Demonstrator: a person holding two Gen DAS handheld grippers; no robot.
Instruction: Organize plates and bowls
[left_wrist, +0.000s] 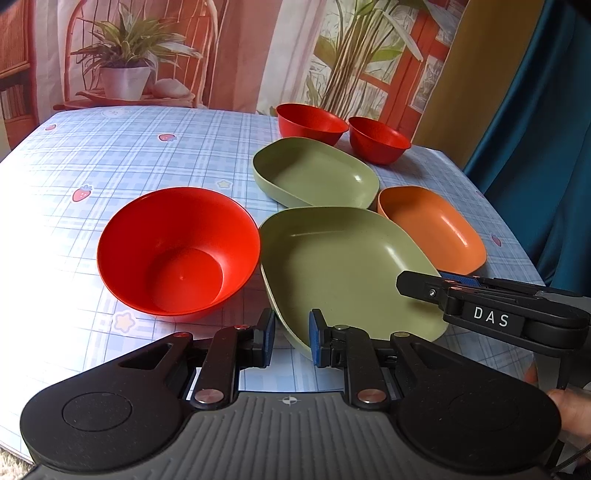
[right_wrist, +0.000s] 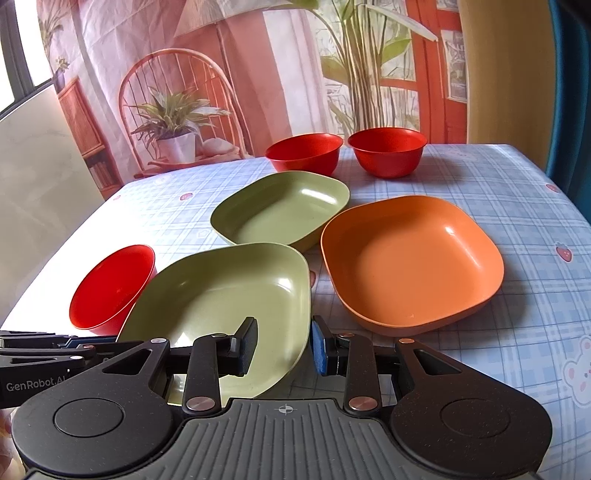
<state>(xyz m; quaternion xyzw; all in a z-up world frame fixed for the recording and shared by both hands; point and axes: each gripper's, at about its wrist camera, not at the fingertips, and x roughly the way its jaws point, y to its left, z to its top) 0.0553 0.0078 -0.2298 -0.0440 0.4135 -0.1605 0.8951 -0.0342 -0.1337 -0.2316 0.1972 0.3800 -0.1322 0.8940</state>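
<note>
The near green plate (left_wrist: 343, 266), a smooth rounded-square dish, sits at lower centre of both views. The left gripper (left_wrist: 292, 338) clamps its near rim; the right gripper (right_wrist: 283, 345) straddles its right edge, pads seemingly pinching it. Both tilt downward. Around it stand a glossy red bowl (left_wrist: 177, 251), an orange plate (right_wrist: 412, 258), another green plate (right_wrist: 280, 208) and two red bowls (right_wrist: 304, 151) on the checked tablecloth (left_wrist: 129, 155), before a printed backdrop (right_wrist: 258, 74).

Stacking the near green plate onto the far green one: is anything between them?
Nothing visible. The near green plate and far green plate lie almost rim to rim. The orange plate sits right of that path and a red bowl left, both beside it.
</note>
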